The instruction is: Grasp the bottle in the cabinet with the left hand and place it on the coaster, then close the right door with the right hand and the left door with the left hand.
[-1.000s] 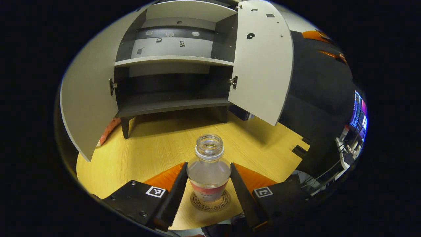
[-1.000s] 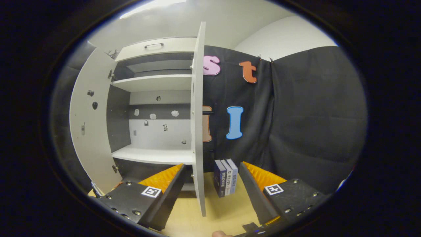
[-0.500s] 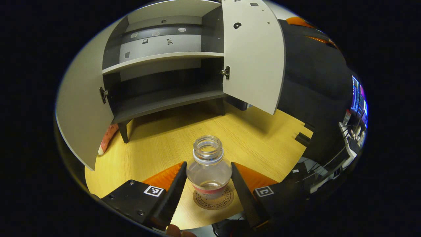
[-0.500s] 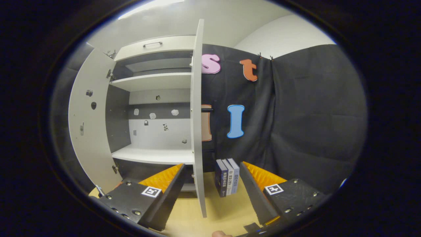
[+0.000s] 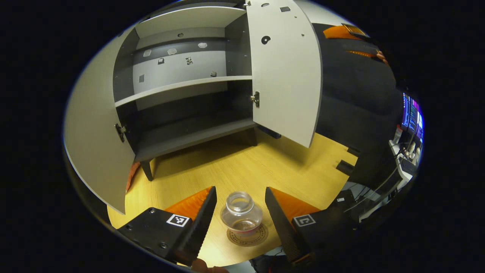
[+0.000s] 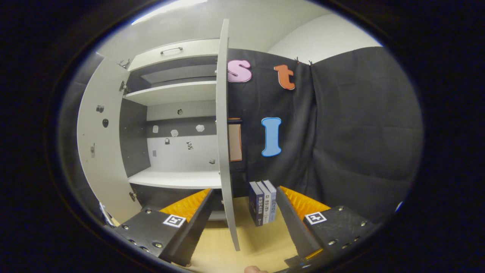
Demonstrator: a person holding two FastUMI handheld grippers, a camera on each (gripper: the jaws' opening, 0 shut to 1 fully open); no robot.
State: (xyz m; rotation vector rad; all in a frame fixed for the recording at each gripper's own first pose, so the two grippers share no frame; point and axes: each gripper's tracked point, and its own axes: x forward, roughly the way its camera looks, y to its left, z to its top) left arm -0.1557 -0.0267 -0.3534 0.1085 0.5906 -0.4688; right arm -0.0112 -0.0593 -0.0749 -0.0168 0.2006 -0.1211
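Note:
A clear capless bottle [image 5: 241, 213] stands upright on the round brown coaster [image 5: 248, 236] on the wooden table. My left gripper [image 5: 239, 197] is open above it, fingers apart from the glass on both sides. Behind stands the grey cabinet [image 5: 182, 87] with both doors swung open: the left door [image 5: 93, 125] and the right door [image 5: 282, 72]. In the right gripper view my right gripper [image 6: 242, 201] is open, and the right door's edge [image 6: 224, 136] runs upright between its fingers, a little farther off. The left door [image 6: 99, 144] shows beyond the shelves.
Several upright books [image 6: 262, 203] stand on the table right of the right door. A black cloth wall [image 6: 341, 132] closes the back and right. Monitors and cables [image 5: 411, 121] sit at the far right past the table's edge [image 5: 346, 167].
My left gripper has let go of the bottle and risen back from it; the bottle stays on the coaster. The right gripper has drifted slightly, the door edge staying between its fingers.

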